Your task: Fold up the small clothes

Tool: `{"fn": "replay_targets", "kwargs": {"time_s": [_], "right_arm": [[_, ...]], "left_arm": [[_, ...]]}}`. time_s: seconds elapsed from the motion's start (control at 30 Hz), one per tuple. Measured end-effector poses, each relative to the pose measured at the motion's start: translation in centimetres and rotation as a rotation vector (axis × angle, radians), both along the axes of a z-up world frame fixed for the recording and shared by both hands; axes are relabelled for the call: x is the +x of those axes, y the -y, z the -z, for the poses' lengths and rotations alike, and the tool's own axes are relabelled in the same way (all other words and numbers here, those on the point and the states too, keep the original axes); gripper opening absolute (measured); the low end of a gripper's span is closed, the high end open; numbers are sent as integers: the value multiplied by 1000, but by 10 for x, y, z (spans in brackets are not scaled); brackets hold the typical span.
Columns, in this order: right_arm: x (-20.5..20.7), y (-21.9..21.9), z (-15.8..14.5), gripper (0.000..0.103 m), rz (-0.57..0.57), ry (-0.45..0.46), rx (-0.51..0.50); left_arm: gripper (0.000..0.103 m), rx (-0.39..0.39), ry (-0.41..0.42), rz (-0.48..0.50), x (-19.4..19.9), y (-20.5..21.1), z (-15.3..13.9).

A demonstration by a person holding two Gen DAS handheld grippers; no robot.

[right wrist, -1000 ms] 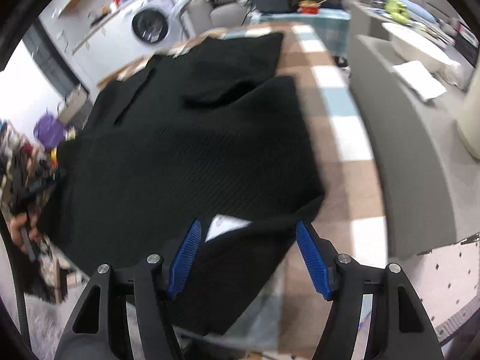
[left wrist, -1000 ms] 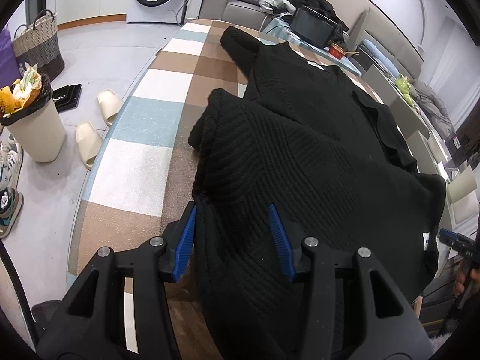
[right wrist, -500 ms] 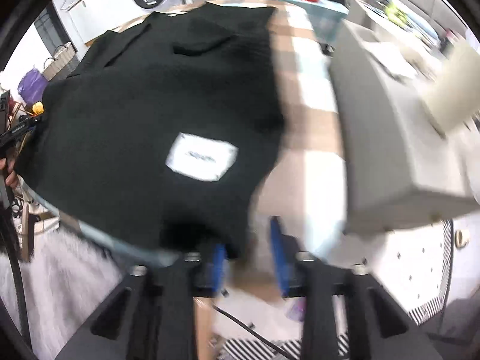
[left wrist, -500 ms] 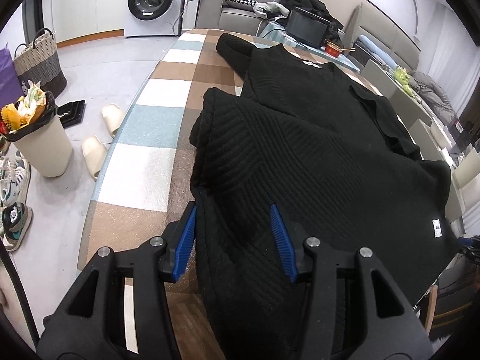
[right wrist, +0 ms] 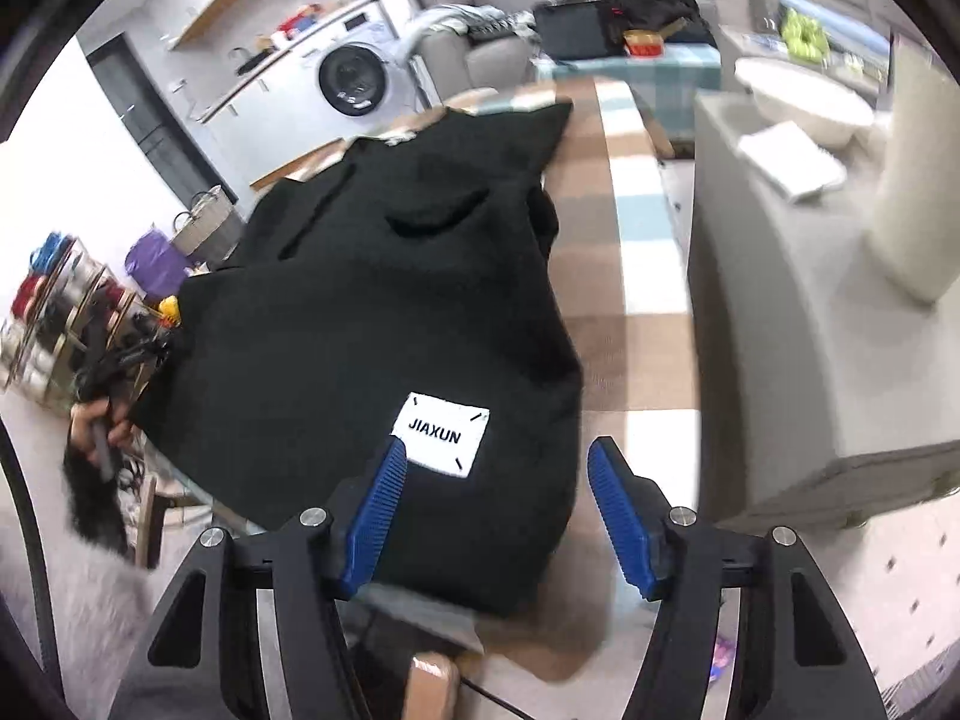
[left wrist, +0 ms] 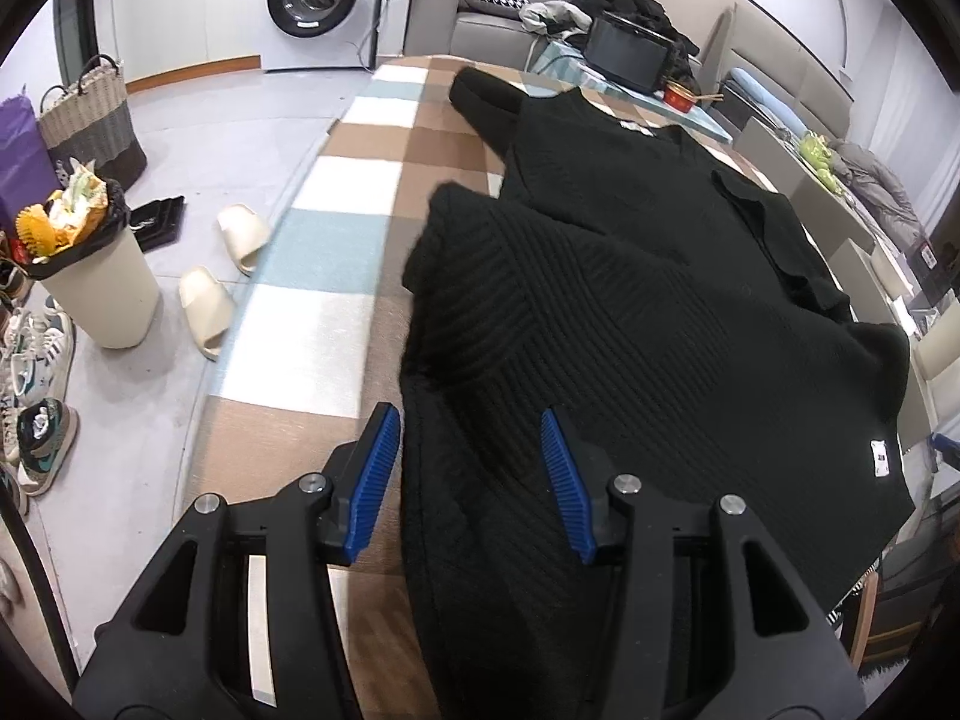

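A black sweater (left wrist: pixel 630 300) lies spread on the checked tablecloth (left wrist: pixel 312 330), its near edge hanging off the table. The left gripper (left wrist: pixel 471 468) straddles a raised fold of that near edge — whether its pads pinch the knit cannot be told. The right gripper (right wrist: pixel 498 516) hovers over the corner with the white label (right wrist: pixel 441 432) — its jaws are opening, with cloth below but not pressed between them.

The sweater (left wrist: pixel 630 324) is black, knitted in slanting ribs that meet in chevrons; its patch (right wrist: pixel 441 433) is white with black letters. The tablecloth (left wrist: pixel 336 276) under it is checked in brown, tan, white and pale blue. Both grippers have blue ribbed pads (left wrist: pixel 378 480) on black frames. At nine o'clock from the sweater lie cream slippers (left wrist: pixel 207 309) and a cream bin (left wrist: pixel 99 294). The washing machine (left wrist: pixel 321 0) at eleven o'clock is white.
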State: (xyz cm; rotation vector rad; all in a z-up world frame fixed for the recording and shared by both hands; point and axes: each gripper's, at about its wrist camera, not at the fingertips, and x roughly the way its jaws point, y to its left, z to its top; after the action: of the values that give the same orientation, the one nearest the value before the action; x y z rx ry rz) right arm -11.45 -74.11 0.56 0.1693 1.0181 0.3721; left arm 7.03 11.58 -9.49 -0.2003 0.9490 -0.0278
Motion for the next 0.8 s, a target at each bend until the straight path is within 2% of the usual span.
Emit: {"fn": "replay_targets", "kwargs": {"time_s": [0.07,0.13,0.23,0.5,0.8], "right_arm": [[-4,4,-12,78,40,38,-23],[-5,9,-13,79,74,61,-44],[7,5,5,79,90,45,-50],[60,-23,58,77,19,21,-31],[80,-28,71,77,17,40,4]], "left_arm": [[46,-6,5,8,0,0,-1],[46,-5,3,18,1,2,2],[46,-3,-22,20,3,4,10],[46,5,-36,8,5,-3,21],[54,5,-21,8,16,-3,24]]}}
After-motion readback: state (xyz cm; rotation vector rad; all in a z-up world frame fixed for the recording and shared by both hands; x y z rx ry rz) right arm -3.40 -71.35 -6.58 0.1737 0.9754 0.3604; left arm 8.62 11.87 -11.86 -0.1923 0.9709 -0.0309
